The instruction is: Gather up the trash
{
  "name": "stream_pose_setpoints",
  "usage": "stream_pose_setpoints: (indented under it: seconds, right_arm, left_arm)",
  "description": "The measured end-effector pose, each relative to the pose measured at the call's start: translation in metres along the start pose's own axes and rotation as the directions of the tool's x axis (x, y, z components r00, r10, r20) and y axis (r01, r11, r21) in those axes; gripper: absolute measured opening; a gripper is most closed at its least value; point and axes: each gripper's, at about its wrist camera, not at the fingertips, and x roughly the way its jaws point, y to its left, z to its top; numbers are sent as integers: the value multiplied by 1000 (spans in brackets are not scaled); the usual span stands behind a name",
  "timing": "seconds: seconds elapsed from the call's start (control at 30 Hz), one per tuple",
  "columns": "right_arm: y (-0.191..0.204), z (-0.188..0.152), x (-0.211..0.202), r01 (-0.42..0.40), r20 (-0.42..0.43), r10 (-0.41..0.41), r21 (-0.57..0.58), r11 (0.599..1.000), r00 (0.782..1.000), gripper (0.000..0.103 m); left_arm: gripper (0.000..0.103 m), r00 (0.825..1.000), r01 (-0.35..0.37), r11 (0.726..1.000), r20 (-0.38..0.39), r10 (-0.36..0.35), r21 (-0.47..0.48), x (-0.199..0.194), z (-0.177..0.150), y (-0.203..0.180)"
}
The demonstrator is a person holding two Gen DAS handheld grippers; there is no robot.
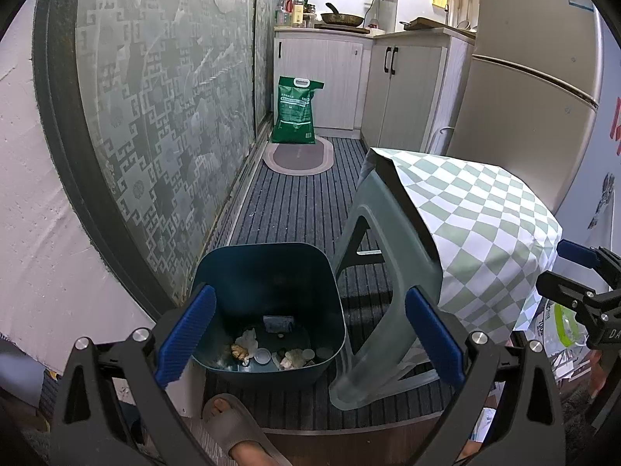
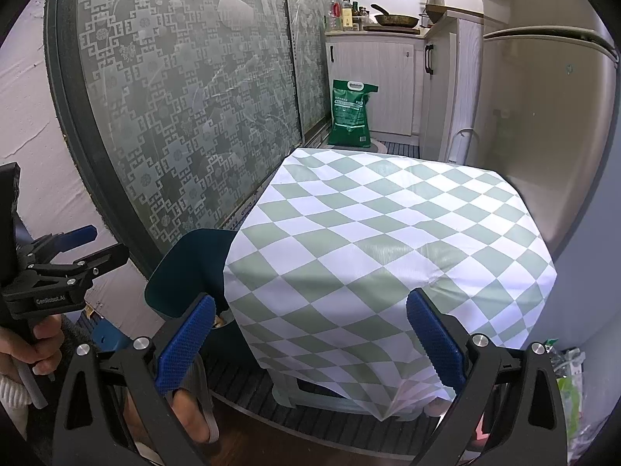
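Trash, crumpled paper, bottle caps and scraps, lies in the smooth dark-blue plastic bin on the ribbed floor mat, left of the checked cloth. My left tool hangs over it, fingers apart; my right tool, also spread and empty, faces the bare cloth.

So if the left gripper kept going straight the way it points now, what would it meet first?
Most likely the blue bin: the open left gripper looks down into it, toward the scraps at the bottom. Depth is hard to judge.
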Motion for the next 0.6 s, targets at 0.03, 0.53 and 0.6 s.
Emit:
stream_pose_setpoints:
  seconds: [0.03, 0.53, 0.6]
  right_arm:
    - [0, 0, 0, 0, 0, 0, 0, 1000, 1000, 99]
    - [0, 2, 0, 0, 3, 0, 0, 1000, 1000, 99]
    - [0, 1, 0, 0, 3, 0, -1, 1000, 1000, 99]
  left_arm:
    - [100, 1000, 0, 1000, 0, 0, 0, 0, 0, 0]
    - [100, 1000, -1, 1000, 1, 1, -1, -1, 0, 1]
    - [100, 1000, 0, 1000, 2, 0, 0, -1, 0, 2]
